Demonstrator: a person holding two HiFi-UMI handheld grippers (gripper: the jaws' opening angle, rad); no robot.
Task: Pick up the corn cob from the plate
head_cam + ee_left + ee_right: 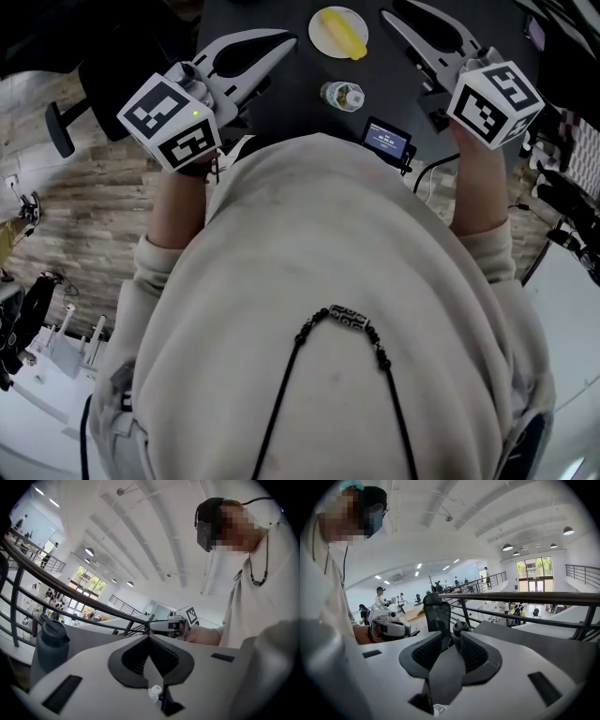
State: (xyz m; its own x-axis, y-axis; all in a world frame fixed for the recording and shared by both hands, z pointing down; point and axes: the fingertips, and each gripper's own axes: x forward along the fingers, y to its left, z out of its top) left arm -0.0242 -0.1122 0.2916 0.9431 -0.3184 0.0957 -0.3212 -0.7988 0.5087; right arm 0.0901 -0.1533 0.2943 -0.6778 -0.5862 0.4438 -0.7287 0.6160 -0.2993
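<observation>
I hold both tongs raised over the near part of the dark worktop (291, 94), one on each side of the target, I think so that either one can go in. The corn cob (345, 36) is not taken yet. It lies on the small white plate (322, 21) at the far middle of the worktop, between the two tongs and a little beyond them. One end of it reaches the near rim of the plate.

The left tongs (148, 636) are closed, pad tip against pad tip, with nothing between them. The right tongs (451, 633) stand narrowly apart and are also empty; through the gap I see only a chair far behind. In my judgement this gap is prepared for the cob, so the right side will probably make the grasp, but it may need to be wider first.

I count one cob, one plate, one bottle (342, 95) standing near the plate, one small screen device (386, 138) at the near edge, and two tongs.
</observation>
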